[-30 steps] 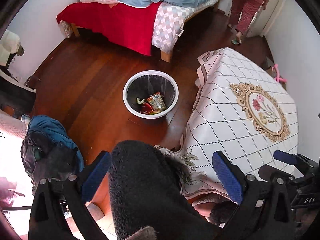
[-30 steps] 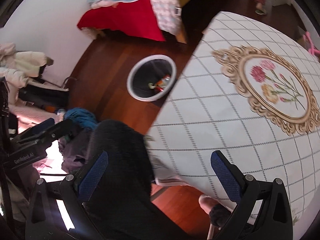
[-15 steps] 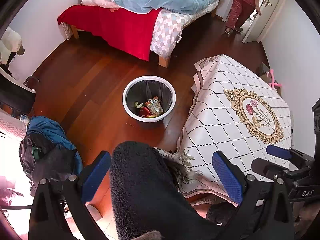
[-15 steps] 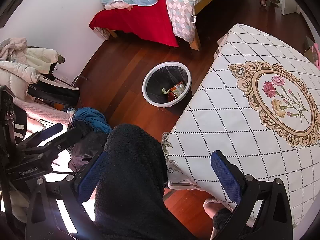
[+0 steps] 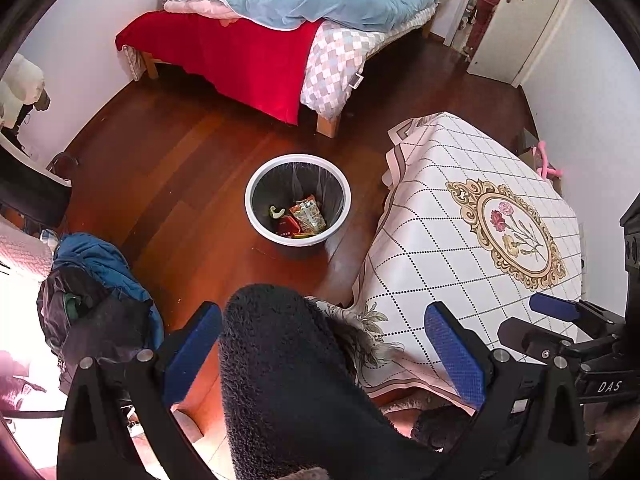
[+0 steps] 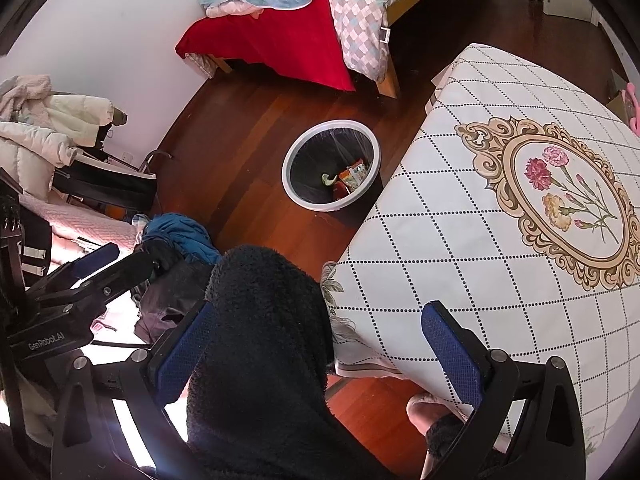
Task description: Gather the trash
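A white-rimmed trash bin with a black liner stands on the wooden floor left of the table; it also shows in the right wrist view. Snack wrappers and a green scrap lie in its bottom. My left gripper is open and empty, held high above the floor, far from the bin. My right gripper is open and empty too, over the table's near corner. A dark fleece-clad leg fills the space between the fingers in both views.
A table under a white checked cloth with a flower medallion stands at the right. A bed with a red blanket is at the back. A heap of blue and dark clothes lies at the left. A door stands at the far right.
Both grippers have risen and pulled back, so bin, bed and table look smaller and farther. The person in pink has moved away to the doorway. Both grippers stay open.
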`<state>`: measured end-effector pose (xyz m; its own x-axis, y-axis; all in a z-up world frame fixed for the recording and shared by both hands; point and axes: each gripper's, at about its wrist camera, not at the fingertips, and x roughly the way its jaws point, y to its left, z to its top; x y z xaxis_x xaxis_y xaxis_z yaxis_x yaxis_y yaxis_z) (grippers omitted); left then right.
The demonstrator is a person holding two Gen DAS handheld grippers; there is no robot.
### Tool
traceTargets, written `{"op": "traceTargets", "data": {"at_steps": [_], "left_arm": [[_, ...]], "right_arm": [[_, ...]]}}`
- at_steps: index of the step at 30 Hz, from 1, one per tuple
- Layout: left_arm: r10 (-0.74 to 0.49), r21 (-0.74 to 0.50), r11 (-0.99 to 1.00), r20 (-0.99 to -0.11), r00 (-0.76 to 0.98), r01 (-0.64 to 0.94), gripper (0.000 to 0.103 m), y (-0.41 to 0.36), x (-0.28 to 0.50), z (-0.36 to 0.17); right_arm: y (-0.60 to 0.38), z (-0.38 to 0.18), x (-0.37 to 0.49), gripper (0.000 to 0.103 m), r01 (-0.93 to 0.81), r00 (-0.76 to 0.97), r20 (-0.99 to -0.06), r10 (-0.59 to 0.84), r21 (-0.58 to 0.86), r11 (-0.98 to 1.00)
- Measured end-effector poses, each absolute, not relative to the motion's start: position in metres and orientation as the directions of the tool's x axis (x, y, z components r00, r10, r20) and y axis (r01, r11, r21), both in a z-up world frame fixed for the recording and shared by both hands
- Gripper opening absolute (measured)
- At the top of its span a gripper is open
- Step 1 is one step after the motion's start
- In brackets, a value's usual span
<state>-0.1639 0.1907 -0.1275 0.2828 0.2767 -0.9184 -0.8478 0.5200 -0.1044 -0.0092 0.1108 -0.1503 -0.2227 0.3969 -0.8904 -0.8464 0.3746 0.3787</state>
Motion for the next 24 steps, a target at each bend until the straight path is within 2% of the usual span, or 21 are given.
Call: {"op": "traceTargets", "data": {"at_steps": [15,24], "left_arm": [[0.346,-0.128,0.545,-0.866,0.361,-0.828,0.103,0.184,-0.169,-0.076],[0.375,-0.124,0.537,-0.851,0.367,-0.835,0.103,0.184,-0.177,-0.065]], "right_arm": [[0.106,-0.097,-0.011,0.103,-0.854,-0.215,-0.849,0.482,0.403,0.329],[0.108,-0.074,-0.014,0.103,-0.856,-0.217,-0.828,0.517,0.415,0.306]]}}
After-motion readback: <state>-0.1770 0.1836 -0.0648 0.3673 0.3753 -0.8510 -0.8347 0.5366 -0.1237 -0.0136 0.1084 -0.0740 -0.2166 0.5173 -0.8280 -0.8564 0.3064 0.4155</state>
